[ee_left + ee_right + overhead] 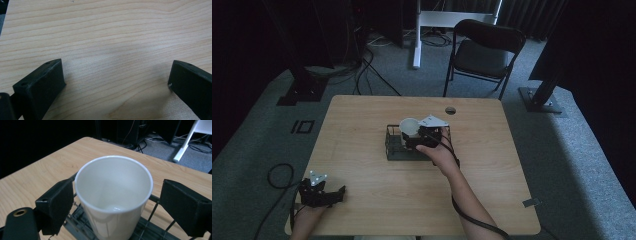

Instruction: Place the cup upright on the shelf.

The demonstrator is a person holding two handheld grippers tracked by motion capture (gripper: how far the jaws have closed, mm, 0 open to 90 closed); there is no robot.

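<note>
The white paper cup [113, 195] is seen standing upright in the black wire rack [398, 146] near the middle of the surface [362, 195]. It's flanked by the right gripper [113, 202], jaws spread and not quite touching it (small gaps can be made out on both sides). The left gripper [319, 192] is parked at 7 o'clock, jaws wide apart over bare wood.

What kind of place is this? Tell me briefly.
Probably a lab or recording room, not a home: a bare wooden table on grey carpet, loose cables by dark equipment stands, and a folding chair.
</note>
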